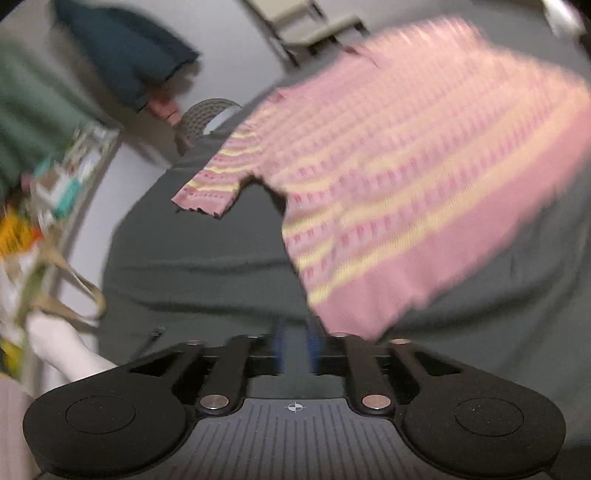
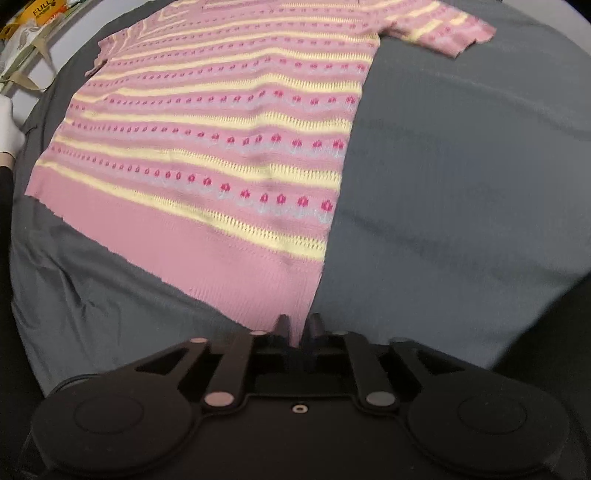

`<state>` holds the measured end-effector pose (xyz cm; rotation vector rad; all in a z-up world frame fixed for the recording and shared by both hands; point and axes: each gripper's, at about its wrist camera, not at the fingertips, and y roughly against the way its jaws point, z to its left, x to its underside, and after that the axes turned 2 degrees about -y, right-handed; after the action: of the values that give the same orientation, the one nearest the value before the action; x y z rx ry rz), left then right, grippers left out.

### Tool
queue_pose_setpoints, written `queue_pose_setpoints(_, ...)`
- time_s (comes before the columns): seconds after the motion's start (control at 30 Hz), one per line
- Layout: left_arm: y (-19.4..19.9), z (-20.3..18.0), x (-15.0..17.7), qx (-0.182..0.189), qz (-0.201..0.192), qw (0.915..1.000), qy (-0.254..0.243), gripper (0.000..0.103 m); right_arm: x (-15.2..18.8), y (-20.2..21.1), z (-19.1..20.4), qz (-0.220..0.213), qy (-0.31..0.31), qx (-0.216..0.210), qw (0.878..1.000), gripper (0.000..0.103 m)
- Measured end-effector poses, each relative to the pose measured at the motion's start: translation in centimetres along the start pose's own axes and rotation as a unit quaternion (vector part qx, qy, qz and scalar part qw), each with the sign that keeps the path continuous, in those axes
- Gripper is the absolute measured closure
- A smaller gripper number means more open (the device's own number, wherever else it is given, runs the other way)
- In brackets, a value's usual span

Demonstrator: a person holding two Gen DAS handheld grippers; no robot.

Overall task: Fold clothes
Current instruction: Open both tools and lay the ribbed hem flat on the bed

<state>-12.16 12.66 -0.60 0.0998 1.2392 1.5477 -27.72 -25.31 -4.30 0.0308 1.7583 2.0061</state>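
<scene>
A pink knitted short-sleeved sweater (image 2: 207,147) with yellow stripes and rows of red dots lies spread flat on a dark grey cover (image 2: 461,166). My right gripper (image 2: 297,326) sits at the sweater's near hem corner. Its fingers stand a little apart and the pink hem edge shows between them, with no sign of the pads pressing on it. In the blurred left wrist view the same sweater (image 1: 424,166) fills the upper right, one sleeve (image 1: 214,184) pointing left. My left gripper (image 1: 297,347) is open over bare grey cover, its blue pads (image 1: 280,345) apart. The other hem corner lies just right of it.
Past the cover's far edge, the left wrist view shows a round grey mesh basket (image 1: 205,118), a dark blue garment (image 1: 125,55), a green one (image 1: 29,110) and a folding chair (image 1: 314,26). A cluttered bag (image 1: 44,206) stands at the left. A white-gloved hand (image 2: 6,125) shows at the left edge.
</scene>
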Motion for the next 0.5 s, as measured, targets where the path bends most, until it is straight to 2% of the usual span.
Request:
queue_pose_setpoints(0.03, -0.2, 0.7, -0.3, 0.014, -0.01, 0.9991, 0.038, 0.027, -0.1, 0.5, 0.0, -0.019, -0.001, 0.002, 1.0, 0.074)
queue_pose_setpoints(0.07, -0.5, 1.4, -0.6, 0.027, -0.019, 0.9968, 0.072, 0.016, -0.2, 1.0, 0.3, -0.038, 0.001, -0.004, 0.999, 0.071)
queue_pose_setpoints(0.1, -0.9, 1.6, -0.7, 0.035, -0.021, 0.995, 0.092, 0.011, -0.4, 1.5, 0.6, -0.057, 0.003, -0.013, 0.998, 0.07)
queue_pose_setpoints(0.17, -1.9, 1.3, -0.8, 0.048, -0.006, 0.9953, 0.084, 0.011, -0.1, 1.7, 2.3, -0.073, 0.035, -0.034, 0.996, 0.07)
queue_pose_setpoints(0.23, -2.8, 0.4, -0.6, 0.062, 0.02, 0.9971, 0.04, 0.011, 0.8, 1.3, 4.9, -0.068, 0.106, -0.028, 0.992, 0.07)
queue_pose_setpoints(0.3, -3.9, 0.0, -0.3, 0.082, 0.052, 0.9951, 0.018, 0.011, 2.5, 0.7, 8.3, -0.076, 0.216, 0.012, 0.973, 0.069)
queue_pose_setpoints(0.33, -4.5, 0.3, -0.3, 0.097, 0.07, 0.9922, 0.036, 0.012, 3.4, 0.2, 9.9, -0.083, 0.266, 0.035, 0.96, 0.067)
queue_pose_setpoints(0.4, -5.9, 2.0, -0.2, 0.136, 0.082, 0.9808, 0.113, 0.012, 4.6, -0.8, 12.3, -0.092, 0.331, 0.06, 0.937, 0.062)
queue_pose_setpoints(0.43, -6.6, 3.0, -0.1, 0.156, 0.085, 0.9714, 0.157, 0.012, 4.9, -1.2, 13.2, -0.092, 0.346, 0.054, 0.932, 0.06)
queue_pose_setpoints(0.47, -7.4, 3.9, 0.1, 0.171, 0.09, 0.9604, 0.2, 0.012, 4.9, -1.5, 13.9, -0.092, 0.348, 0.039, 0.932, 0.059)
queue_pose_setpoints(0.5, -8.2, 4.8, 0.3, 0.175, 0.098, 0.9507, 0.236, 0.017, 4.8, -1.7, 14.4, -0.091, 0.34, 0.017, 0.936, 0.059)
